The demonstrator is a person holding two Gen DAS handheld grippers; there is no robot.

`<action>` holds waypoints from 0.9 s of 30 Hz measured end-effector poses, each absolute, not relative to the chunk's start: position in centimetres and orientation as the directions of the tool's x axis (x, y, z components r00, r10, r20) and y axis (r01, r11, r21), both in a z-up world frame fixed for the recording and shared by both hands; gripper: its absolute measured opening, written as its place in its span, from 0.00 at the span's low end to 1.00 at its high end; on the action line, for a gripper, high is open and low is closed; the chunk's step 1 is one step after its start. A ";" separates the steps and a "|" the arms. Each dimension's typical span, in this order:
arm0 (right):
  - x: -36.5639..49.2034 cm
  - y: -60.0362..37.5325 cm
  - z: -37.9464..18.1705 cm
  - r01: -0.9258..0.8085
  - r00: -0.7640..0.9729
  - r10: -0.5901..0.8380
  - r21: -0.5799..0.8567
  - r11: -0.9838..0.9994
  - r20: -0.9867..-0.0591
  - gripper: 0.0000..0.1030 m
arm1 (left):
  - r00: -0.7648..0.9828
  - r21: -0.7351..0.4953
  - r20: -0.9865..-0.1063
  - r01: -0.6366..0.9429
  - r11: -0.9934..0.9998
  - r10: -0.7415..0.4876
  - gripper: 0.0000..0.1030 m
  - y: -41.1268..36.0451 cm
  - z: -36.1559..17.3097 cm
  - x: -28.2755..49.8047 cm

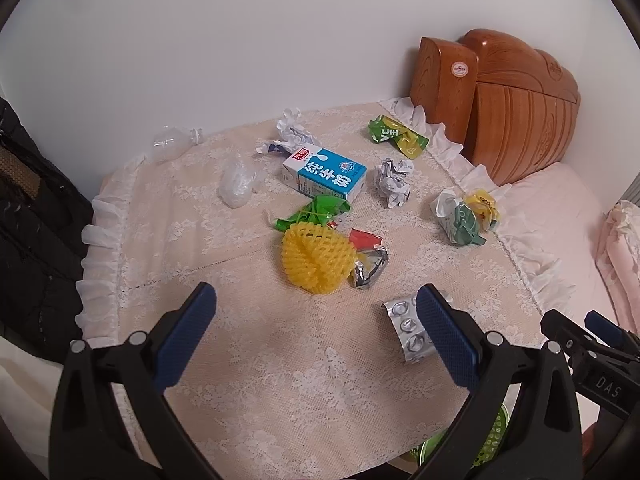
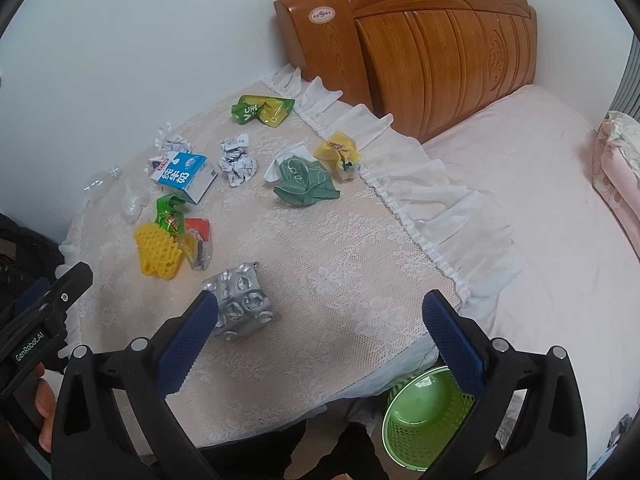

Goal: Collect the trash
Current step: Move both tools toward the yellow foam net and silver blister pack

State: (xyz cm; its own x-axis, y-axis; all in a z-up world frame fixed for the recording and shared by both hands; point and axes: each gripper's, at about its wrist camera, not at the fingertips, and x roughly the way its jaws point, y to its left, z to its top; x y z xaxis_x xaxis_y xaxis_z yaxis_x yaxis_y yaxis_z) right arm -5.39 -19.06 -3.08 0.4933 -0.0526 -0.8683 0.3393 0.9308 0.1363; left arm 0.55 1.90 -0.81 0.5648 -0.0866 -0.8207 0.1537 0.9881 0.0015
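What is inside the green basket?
The green basket on the floor looks empty: bare floor and mesh wall show. The right hand-held gripper finger covers its right part, so that portion is unseen.

Glossy varnished wood headboard (image 2: 432, 40); matt lace cloth (image 2: 320, 280) with a rough weave; shiny foil blister pack (image 2: 240, 300); perforated green plastic basket (image 2: 420, 412); crumpled paper (image 1: 394, 182).

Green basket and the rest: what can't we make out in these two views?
- Green basket: right wrist view, the right gripper finger covers part of it; left wrist view shows only slivers behind a finger.
- Blister pack: left wrist view, partly behind the left gripper finger.
- Clear bottle: right wrist view, too small and faint.
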 end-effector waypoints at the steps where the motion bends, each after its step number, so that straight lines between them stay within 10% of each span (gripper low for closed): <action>1: -5.4 -19.0 -3.1 0.336 0.492 -0.052 0.135 0.932 -0.869 0.98 | 0.565 -0.001 -0.821 0.152 0.988 -0.088 0.93 2.0 -0.9 0.5; 27: -4.8 -17.9 -3.4 0.306 0.490 -0.010 0.162 0.938 -0.872 0.98 | 0.550 -0.017 -0.831 0.133 0.991 -0.088 0.93 3.1 -1.8 0.6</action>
State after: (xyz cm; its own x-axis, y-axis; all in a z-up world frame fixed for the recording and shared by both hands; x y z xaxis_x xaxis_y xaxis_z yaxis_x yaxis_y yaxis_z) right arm -4.84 -17.90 -3.38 0.4902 -0.0097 -0.8716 0.3057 0.9383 0.1615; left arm 0.60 3.13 -1.84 0.5495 -0.0878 -0.8309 0.1333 0.9909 -0.0165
